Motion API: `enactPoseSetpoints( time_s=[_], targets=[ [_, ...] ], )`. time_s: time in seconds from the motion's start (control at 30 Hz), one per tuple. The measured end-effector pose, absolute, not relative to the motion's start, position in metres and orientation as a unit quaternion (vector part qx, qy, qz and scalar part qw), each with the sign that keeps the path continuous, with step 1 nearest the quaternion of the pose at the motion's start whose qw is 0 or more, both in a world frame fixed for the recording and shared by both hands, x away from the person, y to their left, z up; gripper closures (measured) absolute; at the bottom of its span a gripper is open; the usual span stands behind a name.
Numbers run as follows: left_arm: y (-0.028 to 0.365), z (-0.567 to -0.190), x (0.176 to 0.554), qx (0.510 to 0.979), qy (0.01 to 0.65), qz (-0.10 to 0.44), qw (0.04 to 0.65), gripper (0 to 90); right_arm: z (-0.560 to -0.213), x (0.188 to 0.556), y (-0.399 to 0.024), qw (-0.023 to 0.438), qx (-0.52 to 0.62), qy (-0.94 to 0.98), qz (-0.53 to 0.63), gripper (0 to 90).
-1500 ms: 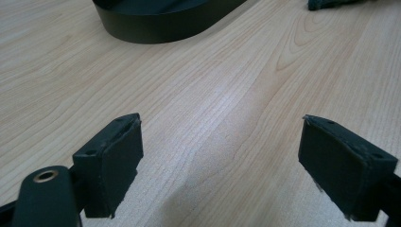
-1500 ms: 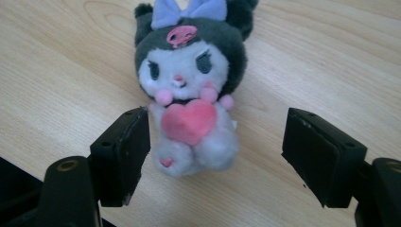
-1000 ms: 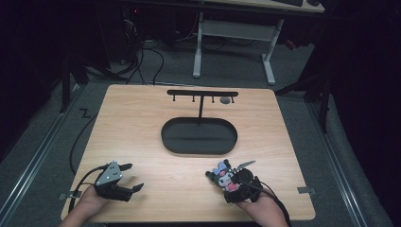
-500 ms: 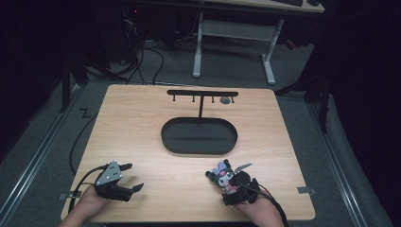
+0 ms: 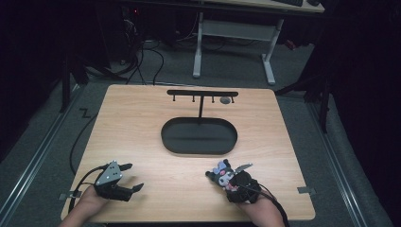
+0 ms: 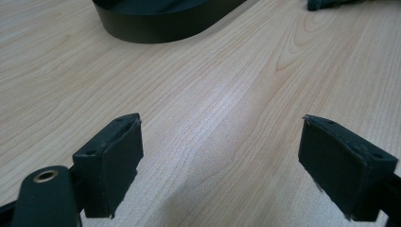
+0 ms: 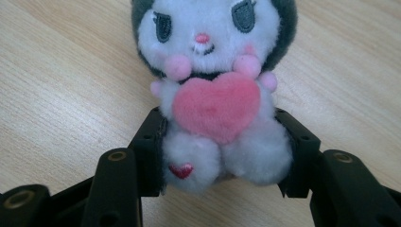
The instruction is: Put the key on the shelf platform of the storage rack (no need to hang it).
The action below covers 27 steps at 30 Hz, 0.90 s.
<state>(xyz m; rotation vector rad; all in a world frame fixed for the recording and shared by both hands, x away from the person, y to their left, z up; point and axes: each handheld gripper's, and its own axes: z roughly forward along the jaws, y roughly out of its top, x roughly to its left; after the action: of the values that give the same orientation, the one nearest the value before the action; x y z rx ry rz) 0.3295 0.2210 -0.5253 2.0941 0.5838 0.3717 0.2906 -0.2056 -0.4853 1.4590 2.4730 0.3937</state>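
The wooden table (image 5: 142, 123) carries a black oval tray (image 5: 199, 135) at its middle, nothing lying in it, with a thin T-shaped hanger stand (image 5: 202, 93) rising from its far rim. Near the front edge, the right gripper (image 5: 230, 181) is clenched on a plush toy (image 7: 215, 90), its jaws pressing the toy's lower body from both sides. The left gripper (image 5: 126, 177) sits released, jaws spread wide over bare wood.

Plush toy (image 5: 222, 176) before tray (image 5: 199, 136)
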Motion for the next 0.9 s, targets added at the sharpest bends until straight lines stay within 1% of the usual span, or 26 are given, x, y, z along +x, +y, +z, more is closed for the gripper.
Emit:
enactPoseSetpoints(
  time_s=[0.37,0.9],
  targets=[
    [0.221,-0.525,0.329,0.848,0.236,0.151,0.451,15.5,-0.461,0.295,-0.209,0.136,0.510,0.833,0.167,47.6],
    [0.221,-0.525,0.329,0.848,0.236,0.151,0.451,15.5,-0.442,0.305,-0.213,0.150,0.520,0.820,0.186,47.6]
  ],
)
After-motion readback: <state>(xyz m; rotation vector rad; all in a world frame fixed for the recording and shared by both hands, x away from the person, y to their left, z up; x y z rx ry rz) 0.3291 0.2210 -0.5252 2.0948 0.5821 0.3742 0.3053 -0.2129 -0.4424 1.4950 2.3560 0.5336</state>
